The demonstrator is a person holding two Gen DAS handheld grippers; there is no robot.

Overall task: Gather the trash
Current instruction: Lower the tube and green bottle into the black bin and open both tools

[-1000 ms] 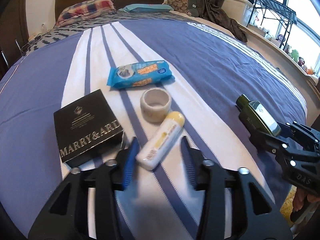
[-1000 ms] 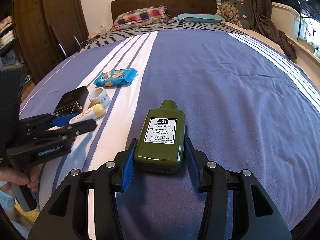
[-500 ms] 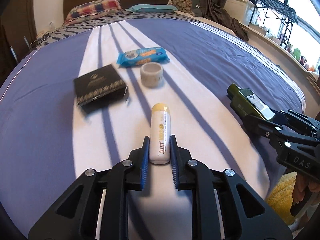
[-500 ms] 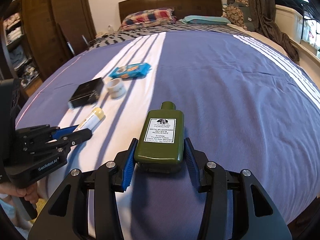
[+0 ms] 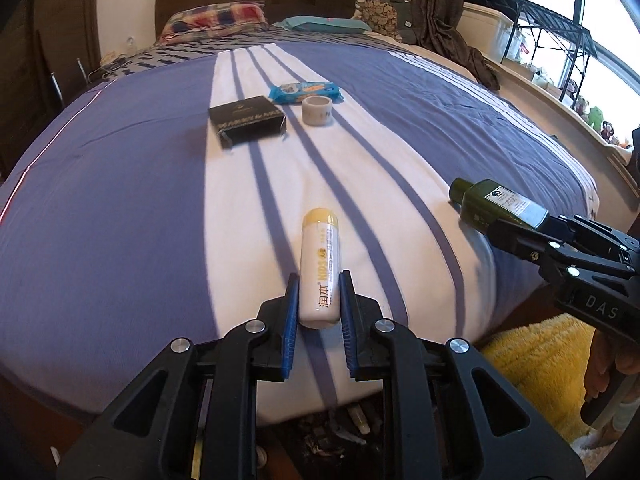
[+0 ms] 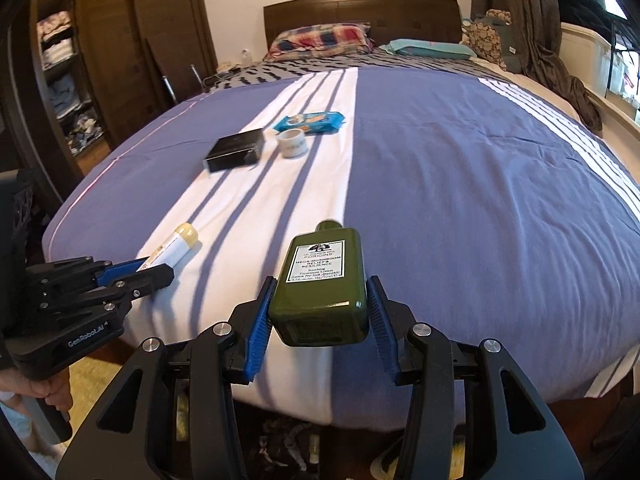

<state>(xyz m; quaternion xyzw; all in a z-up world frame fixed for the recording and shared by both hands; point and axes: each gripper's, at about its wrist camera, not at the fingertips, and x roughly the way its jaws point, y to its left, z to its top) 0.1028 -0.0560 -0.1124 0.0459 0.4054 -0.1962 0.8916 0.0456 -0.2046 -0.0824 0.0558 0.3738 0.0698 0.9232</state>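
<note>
With the left hand-held gripper [image 5: 319, 308] clamped on the white tube [image 5: 320, 272] and the right hand-held gripper [image 6: 320, 316] gripping the green bottle [image 6: 322, 284], keep both squeezes firm and carry them level beyond the bed [image 6: 480, 200] edge.

left gripper [image 5: 319, 305]: black linkage arms showing silver screws, blue ribbed pads, "GenRobot.AI" lettering | right gripper [image 6: 320, 309]: wearing matching black frame, blue pads, "DAS" marking | bare skin showing on hands
</note>
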